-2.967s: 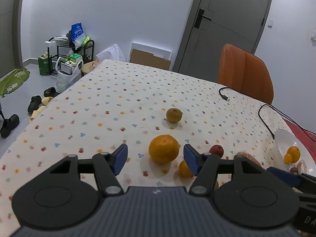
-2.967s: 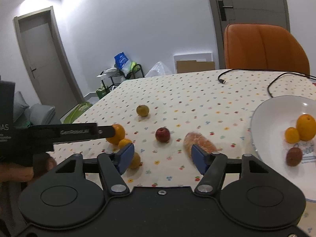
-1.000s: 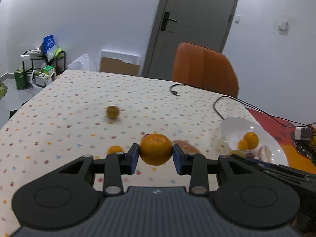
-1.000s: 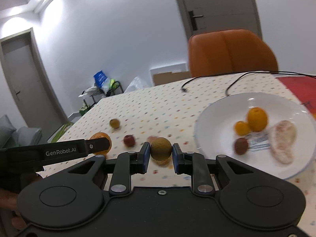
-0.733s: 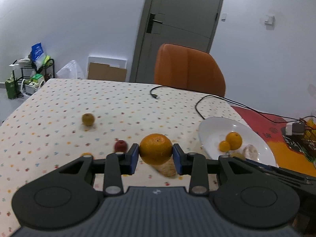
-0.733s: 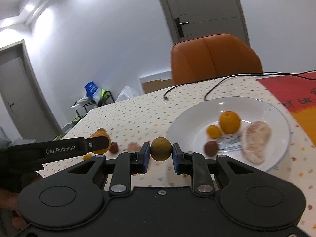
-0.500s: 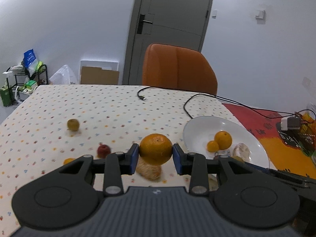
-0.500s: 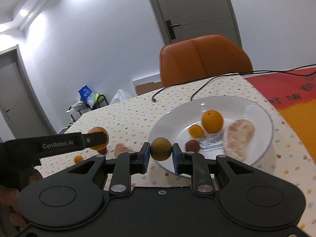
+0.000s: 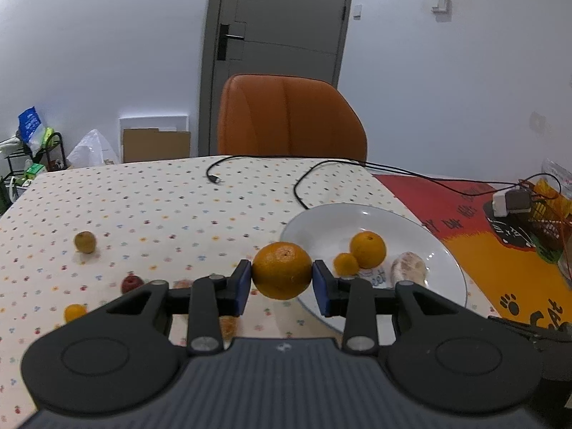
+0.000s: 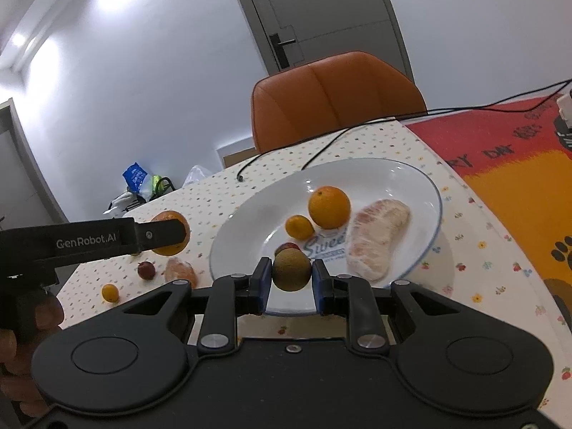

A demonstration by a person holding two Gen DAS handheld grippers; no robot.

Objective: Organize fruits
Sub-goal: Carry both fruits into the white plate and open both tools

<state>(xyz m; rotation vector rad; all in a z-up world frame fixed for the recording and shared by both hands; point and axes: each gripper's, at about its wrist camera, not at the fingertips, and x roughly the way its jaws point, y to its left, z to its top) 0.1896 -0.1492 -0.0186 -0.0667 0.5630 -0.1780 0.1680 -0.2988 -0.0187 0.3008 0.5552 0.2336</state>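
Observation:
My left gripper (image 9: 281, 279) is shut on a large orange (image 9: 281, 270), held above the table just left of the white plate (image 9: 321, 228). My right gripper (image 10: 290, 279) is shut on a small brownish-green fruit (image 10: 291, 270) over the near rim of the plate (image 10: 246, 236). On the plate lie an orange (image 10: 329, 206), a small tangerine (image 10: 299, 227), a reddish fruit (image 10: 287, 247) and a peeled pomelo piece (image 10: 379, 237). On the cloth lie a red apple (image 9: 131, 283), a small tangerine (image 9: 75, 312), a brownish fruit (image 9: 85, 241) and a peeled piece (image 10: 180, 271).
An orange chair (image 9: 289, 118) stands behind the dotted tablecloth (image 9: 143, 207). Black cables (image 9: 304, 178) run across the table's back to a charger (image 9: 511, 202) on a red and orange mat (image 9: 482, 250). A person's hand (image 10: 21, 350) holds the left gripper.
Both grippers closed on their fruits, lifted them off the cloth and carried them right, toward the plate. Over the last half second the plate has come nearer in both views.

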